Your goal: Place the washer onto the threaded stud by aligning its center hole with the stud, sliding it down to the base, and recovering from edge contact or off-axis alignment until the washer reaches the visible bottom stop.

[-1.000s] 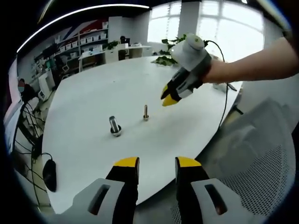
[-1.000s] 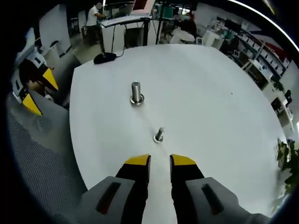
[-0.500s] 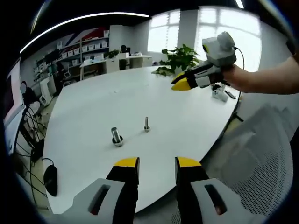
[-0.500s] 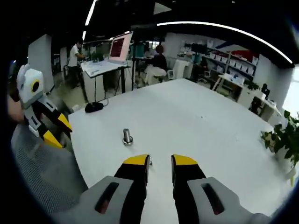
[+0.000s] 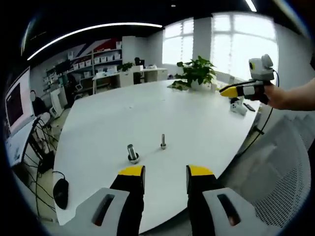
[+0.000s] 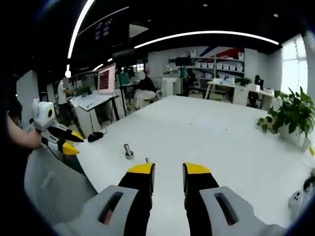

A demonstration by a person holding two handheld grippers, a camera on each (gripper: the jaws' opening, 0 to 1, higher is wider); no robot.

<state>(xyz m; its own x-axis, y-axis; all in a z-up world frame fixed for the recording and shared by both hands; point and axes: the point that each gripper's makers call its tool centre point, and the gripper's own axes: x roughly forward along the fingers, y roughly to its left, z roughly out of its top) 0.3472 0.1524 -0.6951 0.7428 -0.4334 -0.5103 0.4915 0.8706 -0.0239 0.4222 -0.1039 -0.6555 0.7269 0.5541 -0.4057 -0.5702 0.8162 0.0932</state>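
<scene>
Hovering off the near edge of the white bench (image 5: 197, 113), the left gripper (image 5: 165, 173) has its yellow-tipped jaws apart w/ nothing between them. The right gripper (image 6: 169, 170) is likewise parted and empty; in the left gripper view it is seen held out past the bench's right side, well apart from the hardware.

Task items: two upright pieces stand near each other on the bench. The thicker bolt (image 5: 132, 153) rests on a wide base, head end down; the thinner threaded stud (image 5: 163, 142) stands just to its right, also w/ a flared foot. In the right gripper view the bolt is at (image 6: 128, 151), and the stud pokes up just behind the gripper's left jaw tip.

Washer: cannot be picked out as a loose part (too small to tell whether the ring at either foot is a washer already seated or part of the fastener). Judgement: w/ both grippers empty and off the work, this reads as either a start pose or a finished pose; the frames don't settle which.

Placement logic: studs stand vertical so a washer's hole can drop straight down the axis to the bottom stop.

Containers: a potted plant (image 5: 196, 73) sits at the bench's far edge; otherwise none hold task parts.
</scene>
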